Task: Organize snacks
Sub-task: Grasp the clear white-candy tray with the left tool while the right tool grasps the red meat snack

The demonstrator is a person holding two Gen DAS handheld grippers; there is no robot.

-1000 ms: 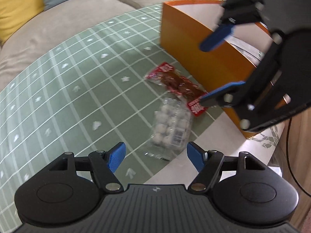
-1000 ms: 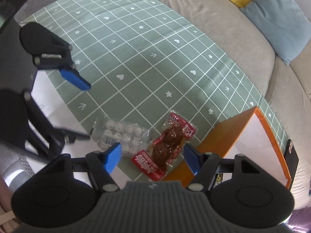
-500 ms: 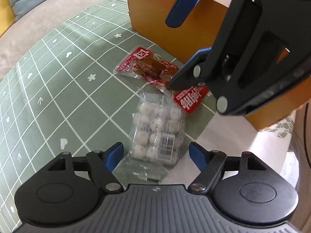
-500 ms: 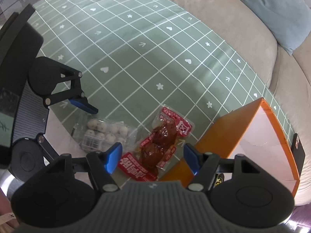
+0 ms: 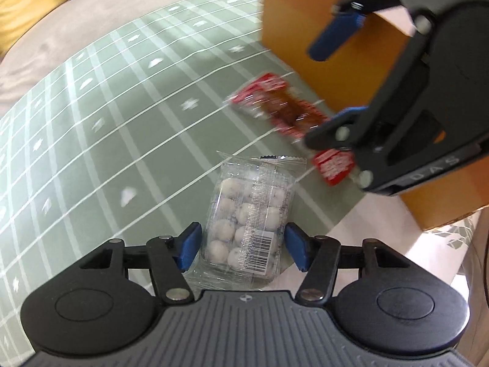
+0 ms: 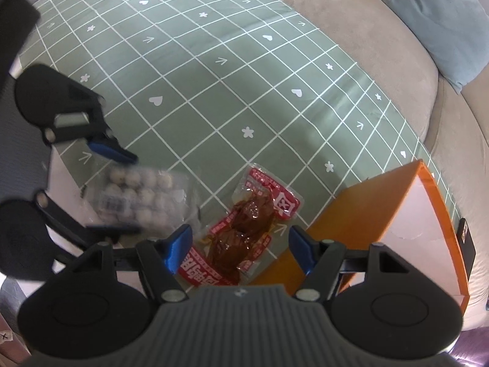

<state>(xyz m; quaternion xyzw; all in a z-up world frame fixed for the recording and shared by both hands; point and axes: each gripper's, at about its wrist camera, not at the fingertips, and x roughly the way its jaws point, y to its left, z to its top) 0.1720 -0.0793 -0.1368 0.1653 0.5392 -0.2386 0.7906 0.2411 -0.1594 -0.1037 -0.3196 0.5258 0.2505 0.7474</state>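
A clear pack of white balls [image 5: 248,214] lies at the edge of the green grid cloth [image 5: 122,128]. My left gripper [image 5: 243,246] is open with its blue fingers on either side of the pack's near end. The pack shows blurred in the right wrist view [image 6: 137,195]. A red packet of brown meat [image 6: 244,226] lies beside the orange box [image 6: 382,214]. My right gripper [image 6: 240,250] is open and hovers over the red packet. The right gripper also shows in the left wrist view [image 5: 336,85], above the red packet [image 5: 284,113].
The orange box [image 5: 351,70] stands open at the cloth's right edge. A grey sofa [image 6: 336,9] with a blue cushion [image 6: 440,15] and a yellow cushion lies beyond the cloth. The white table edge [image 5: 366,229] is near the pack.
My left gripper has moved forward and its fingers now straddle the pack of white balls. My right gripper has come down closer over the red packet.
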